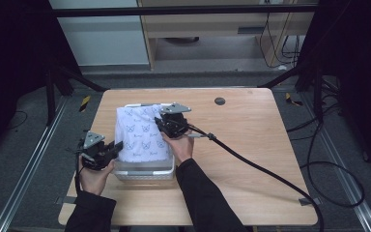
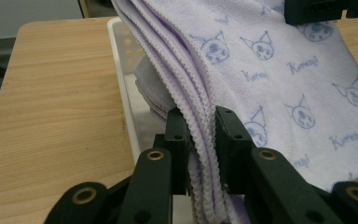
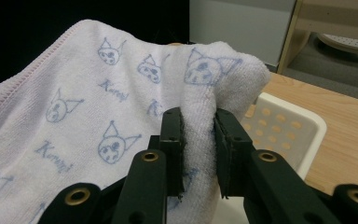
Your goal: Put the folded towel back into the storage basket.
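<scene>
A pale lilac towel (image 1: 140,133) printed with small cat faces hangs folded over a white perforated basket (image 1: 145,173) on the wooden table. My left gripper (image 1: 116,147) is shut on the towel's stitched layered edge (image 2: 200,135) at the near left corner. My right gripper (image 1: 160,123) is shut on a bunched fold of the towel (image 3: 200,135) at its far right corner, held above the basket (image 3: 284,126). The towel (image 2: 279,70) is stretched between the two grippers. More lilac cloth (image 2: 149,88) lies inside the basket (image 2: 121,84) under it.
The table (image 1: 251,145) has bare wood to the right and in front of the basket. A small dark round hole (image 1: 220,101) sits near the table's far edge. A thick black cable (image 1: 270,176) trails from the right gripper across the table to the right.
</scene>
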Demonstrator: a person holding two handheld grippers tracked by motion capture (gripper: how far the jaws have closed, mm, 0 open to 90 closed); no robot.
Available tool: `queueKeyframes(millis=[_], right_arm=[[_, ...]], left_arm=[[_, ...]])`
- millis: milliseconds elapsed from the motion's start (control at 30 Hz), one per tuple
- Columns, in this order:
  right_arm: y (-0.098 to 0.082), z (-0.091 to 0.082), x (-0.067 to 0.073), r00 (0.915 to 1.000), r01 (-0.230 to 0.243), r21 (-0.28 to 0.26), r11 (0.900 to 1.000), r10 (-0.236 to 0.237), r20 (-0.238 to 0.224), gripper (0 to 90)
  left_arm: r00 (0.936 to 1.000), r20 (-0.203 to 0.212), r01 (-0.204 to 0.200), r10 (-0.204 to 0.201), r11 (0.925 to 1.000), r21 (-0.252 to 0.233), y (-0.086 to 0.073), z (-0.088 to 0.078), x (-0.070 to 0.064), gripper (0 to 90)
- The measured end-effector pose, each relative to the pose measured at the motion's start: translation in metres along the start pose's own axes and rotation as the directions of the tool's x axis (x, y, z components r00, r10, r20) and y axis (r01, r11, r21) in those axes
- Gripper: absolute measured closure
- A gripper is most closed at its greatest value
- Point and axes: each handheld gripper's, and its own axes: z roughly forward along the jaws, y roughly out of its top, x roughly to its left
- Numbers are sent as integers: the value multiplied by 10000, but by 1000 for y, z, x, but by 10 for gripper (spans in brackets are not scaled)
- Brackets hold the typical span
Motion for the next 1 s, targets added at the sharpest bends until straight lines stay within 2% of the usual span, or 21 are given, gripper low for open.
queueKeyframes(millis=[167,433,833,933,1000], right_arm=[[-6,4,0,9998,158,164,9997,-161,126,749],[-11,6,-2,9998,49,364,9993,-57,216,744],[-19,13,-3,9994,124,802,9967,-149,311,731],[-20,15,-4,9993,166,890,9959,-194,309,725],[-21,16,-4,9989,266,992,9947,-303,367,713]], left_arm=[[10000,-17,-63,63,9997,253,-3,7,0,755],[10000,-21,-76,77,9989,465,-6,13,-1,754],[9998,-102,-140,150,9959,899,-10,22,-3,740],[9997,-168,-163,181,9944,1043,-11,25,-3,720],[9994,-271,-168,198,9940,1077,-11,26,-3,674]])
